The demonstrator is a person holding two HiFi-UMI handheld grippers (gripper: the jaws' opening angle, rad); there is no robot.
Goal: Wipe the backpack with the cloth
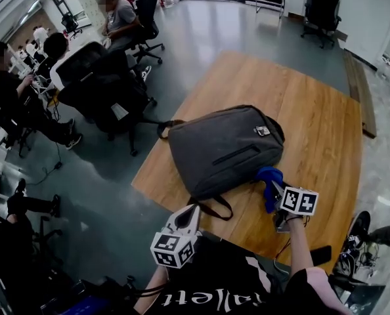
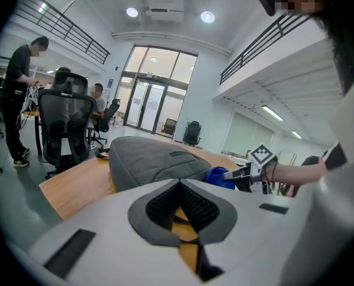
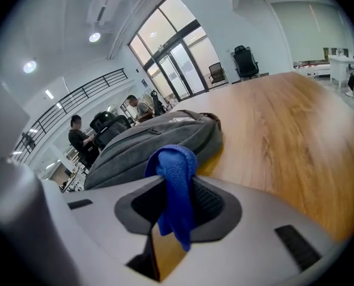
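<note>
- The right tongs [image 3: 178, 204] are clamped on a fold of the blue cloth [image 3: 174, 159], which bunches above the jaws as a wiping pad.
- The left tongs [image 2: 180, 186] are closed with nothing between them, probably kept free to steady the bag.
- The cloth sits at the near right edge of the grey backpack [image 1: 224, 151], a likely starting point for a stroke.
- The backpack lies flat on the wooden desk [image 1: 320, 130], front panel upward.

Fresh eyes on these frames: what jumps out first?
The grey backpack lying flat on the wooden table dominates the head view. At its near right edge, the right tongs are shut on a bright blue cloth. The left tongs are shut and empty, off the table's near edge.
</note>
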